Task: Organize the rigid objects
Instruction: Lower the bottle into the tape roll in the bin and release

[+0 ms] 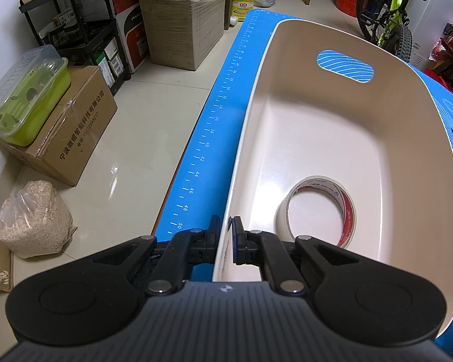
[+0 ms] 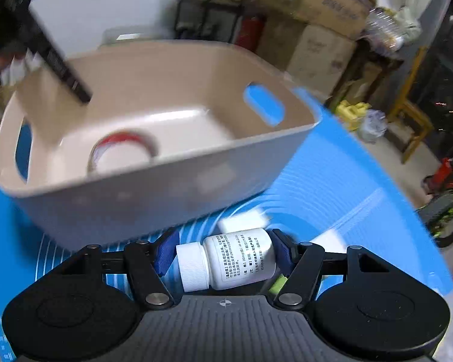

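Two grippers work: the left gripper (image 1: 225, 226) pinches the beige bin's (image 1: 407, 126) rim, tape roll (image 1: 317, 211) inside; the right gripper (image 2: 223, 252) clamps a white pill bottle (image 2: 226, 259) above the blue mat (image 2: 332, 187), just beside the bin.

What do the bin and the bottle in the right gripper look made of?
The bin looks like smooth, semi-gloss moulded plastic: light glints on its floor, and it has rounded corners and a cut-out handle. The bottle, clamped in the right gripper, seems opaque white plastic with a ribbed cap and printed label.
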A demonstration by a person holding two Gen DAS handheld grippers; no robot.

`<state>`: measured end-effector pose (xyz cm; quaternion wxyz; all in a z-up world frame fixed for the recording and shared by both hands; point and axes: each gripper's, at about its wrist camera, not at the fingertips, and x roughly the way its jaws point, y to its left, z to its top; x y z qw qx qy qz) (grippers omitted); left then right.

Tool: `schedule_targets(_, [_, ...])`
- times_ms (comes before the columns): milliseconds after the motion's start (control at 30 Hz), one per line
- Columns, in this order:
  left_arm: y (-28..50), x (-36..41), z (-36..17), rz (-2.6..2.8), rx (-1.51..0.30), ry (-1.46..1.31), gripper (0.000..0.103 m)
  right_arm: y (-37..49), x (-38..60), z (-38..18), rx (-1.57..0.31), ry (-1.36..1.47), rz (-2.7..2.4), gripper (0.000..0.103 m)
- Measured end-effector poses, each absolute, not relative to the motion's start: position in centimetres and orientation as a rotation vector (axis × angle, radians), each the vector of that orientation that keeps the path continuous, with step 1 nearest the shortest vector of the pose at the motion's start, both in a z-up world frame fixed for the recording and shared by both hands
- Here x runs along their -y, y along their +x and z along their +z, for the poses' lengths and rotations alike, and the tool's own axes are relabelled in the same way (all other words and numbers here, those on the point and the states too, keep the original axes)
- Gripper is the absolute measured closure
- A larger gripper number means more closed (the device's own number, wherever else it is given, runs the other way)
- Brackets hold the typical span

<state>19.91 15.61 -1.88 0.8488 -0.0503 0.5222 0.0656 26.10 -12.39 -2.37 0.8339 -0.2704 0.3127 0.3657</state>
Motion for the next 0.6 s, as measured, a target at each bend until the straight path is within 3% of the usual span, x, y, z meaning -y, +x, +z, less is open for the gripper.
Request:
schedule_targets(333, [19.9, -15.6, -1.8, 0.138, -1.101, -0.106, 0.094, 28.0, 9.5, 5.1, -0.504, -0.434, 0.759, 0.035])
schedule_targets(600, [19.9, -15.6, -1.8, 0.138, -1.101, -0.106, 0.094, 28.2, 0.5, 3.8, -0.571, -0.545, 0.894, 0.035])
